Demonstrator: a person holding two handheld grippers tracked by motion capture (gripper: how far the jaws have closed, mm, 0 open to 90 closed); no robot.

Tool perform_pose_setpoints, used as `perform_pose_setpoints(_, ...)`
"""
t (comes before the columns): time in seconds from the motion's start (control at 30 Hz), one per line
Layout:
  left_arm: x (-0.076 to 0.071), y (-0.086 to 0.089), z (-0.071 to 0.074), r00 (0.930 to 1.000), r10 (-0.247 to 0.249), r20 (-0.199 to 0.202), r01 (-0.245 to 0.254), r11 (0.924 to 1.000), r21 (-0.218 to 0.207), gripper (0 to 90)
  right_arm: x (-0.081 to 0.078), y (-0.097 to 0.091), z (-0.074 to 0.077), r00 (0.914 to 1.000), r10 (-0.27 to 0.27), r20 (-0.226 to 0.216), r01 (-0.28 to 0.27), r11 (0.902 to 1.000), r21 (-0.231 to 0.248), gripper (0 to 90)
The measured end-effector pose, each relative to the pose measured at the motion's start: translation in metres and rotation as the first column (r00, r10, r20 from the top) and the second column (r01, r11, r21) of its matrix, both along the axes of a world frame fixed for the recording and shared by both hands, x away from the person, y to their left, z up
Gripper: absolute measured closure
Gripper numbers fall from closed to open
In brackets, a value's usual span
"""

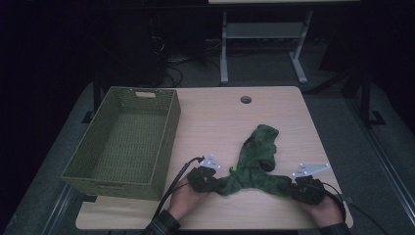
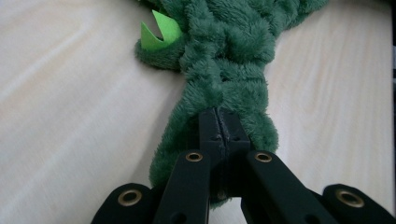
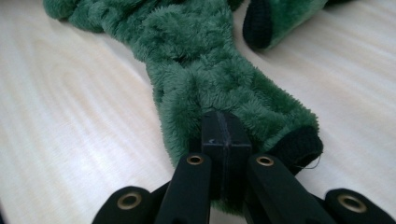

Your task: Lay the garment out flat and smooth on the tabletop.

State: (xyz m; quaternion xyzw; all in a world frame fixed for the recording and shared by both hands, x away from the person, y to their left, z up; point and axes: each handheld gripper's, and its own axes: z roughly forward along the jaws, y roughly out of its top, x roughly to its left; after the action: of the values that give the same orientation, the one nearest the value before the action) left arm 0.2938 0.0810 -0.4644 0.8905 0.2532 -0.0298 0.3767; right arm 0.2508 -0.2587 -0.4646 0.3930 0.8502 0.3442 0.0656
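Note:
A fluffy dark green cloth item (image 1: 257, 156) lies spread in a Y shape on the near right part of the wooden table (image 1: 215, 117). My left gripper (image 1: 218, 182) holds its near left end; in the left gripper view the jaws (image 2: 218, 116) are pressed together on the plush (image 2: 224, 56), close to a bright green paper tag (image 2: 161, 30). My right gripper (image 1: 292, 186) holds the near right end; the right gripper view shows its jaws (image 3: 224, 121) shut on the fabric (image 3: 196, 46) beside a black cuff (image 3: 299, 144). Both ends rest low, at the tabletop.
A green woven basket (image 1: 122, 183) stands empty at the table's left side, close to my left hand. A round cable hole (image 1: 245, 100) sits near the far edge. Beyond the table are a white desk frame (image 1: 224, 49) and cables on a dark floor.

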Motion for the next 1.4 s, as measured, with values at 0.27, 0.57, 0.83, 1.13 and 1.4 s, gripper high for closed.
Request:
perform_pose_setpoints(0.27, -0.010, 0.006, 0.007, 0.9999, -0.010, -0.011, 0.009, 0.9999, -0.012, 81.7, -0.014, 0.001, 0.003, 0.9998, 0.021, 0.000, -0.021, 0.9996, 0.018, 84.5)
perform_pose_setpoints(0.57, 0.023, -0.007, 0.039, 0.9978, -0.014, 0.065, 0.018, 0.9986, -0.051, 71.2, 0.005, -0.005, 0.022, 0.9970, -0.037, 0.068, 0.032, 0.9966, 0.076, 70.8)
perform_pose_setpoints(0.83, 0.059, -0.027, 0.050, 0.9944, -0.015, 0.104, 0.021, 0.9983, -0.055, 62.1, 0.023, 0.002, 0.015, 0.9982, -0.047, 0.036, 0.045, 0.9967, 0.068, 61.9)
perform_pose_setpoints(1.13, 0.093, -0.048, 0.049, 0.9919, -0.010, 0.127, 0.019, 0.9971, -0.074, 52.4, 0.031, 0.006, 0.008, 0.9982, -0.059, 0.006, 0.059, 0.9966, 0.058, 58.7)
perform_pose_setpoints(1.4, 0.111, -0.065, 0.045, 0.9933, -0.043, 0.107, 0.054, 0.9934, -0.101, 48.2, 0.035, 0.008, 0.005, 0.9989, -0.046, 0.006, 0.046, 0.9979, 0.046, 57.3)
